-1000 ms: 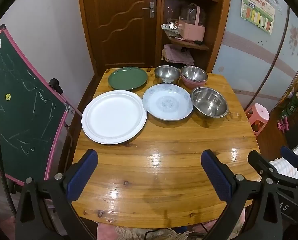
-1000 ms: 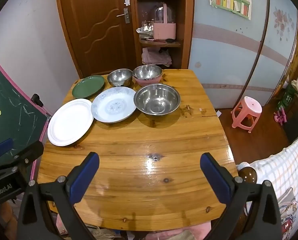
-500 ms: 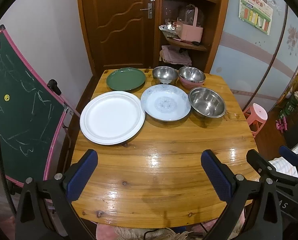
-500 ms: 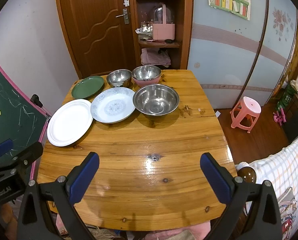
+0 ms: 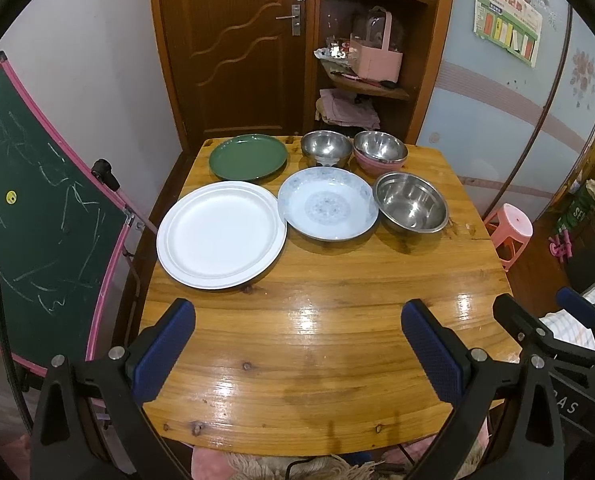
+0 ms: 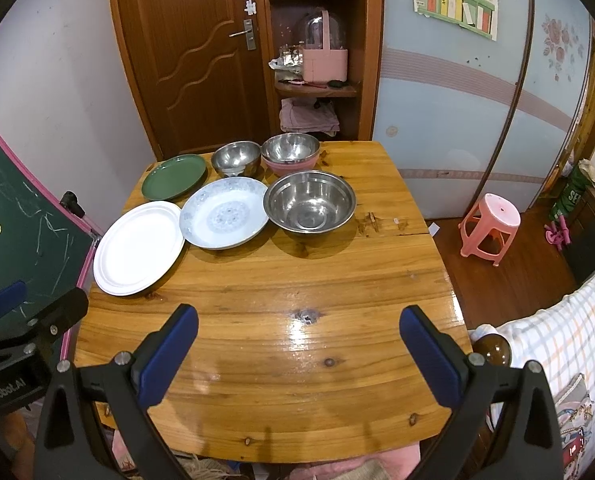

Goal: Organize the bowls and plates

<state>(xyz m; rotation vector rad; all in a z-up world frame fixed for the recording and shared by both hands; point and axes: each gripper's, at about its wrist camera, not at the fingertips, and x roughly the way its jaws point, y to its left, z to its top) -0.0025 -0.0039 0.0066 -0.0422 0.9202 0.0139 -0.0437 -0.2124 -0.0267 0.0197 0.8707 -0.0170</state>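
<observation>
On the wooden table [image 5: 317,344] [image 6: 281,364] lie a large white plate [image 5: 220,234] [image 6: 139,248], a pale blue patterned plate [image 5: 327,203] [image 6: 224,213] and a green plate [image 5: 248,157] [image 6: 174,176]. A wide steel bowl [image 5: 410,201] [image 6: 309,201] stands at the right. Behind it are a small steel bowl [image 5: 326,148] [image 6: 236,159] and a steel bowl nested in a pink bowl [image 5: 380,155] [image 6: 291,153]. My left gripper [image 5: 297,344] is open over the near table edge, holding nothing. My right gripper [image 6: 297,348] is open too, well short of the dishes.
A green chalkboard with a pink frame [image 5: 33,208] leans at the table's left side. A door and a corner shelf with a pink basket [image 5: 377,60] are behind. A pink stool [image 6: 489,224] stands on the floor at right, and checked fabric [image 6: 569,328] lies near right.
Both grippers have risen or tipped slightly, so the dishes sit a little lower in view. Nothing on the table has moved and both grippers stay open.
</observation>
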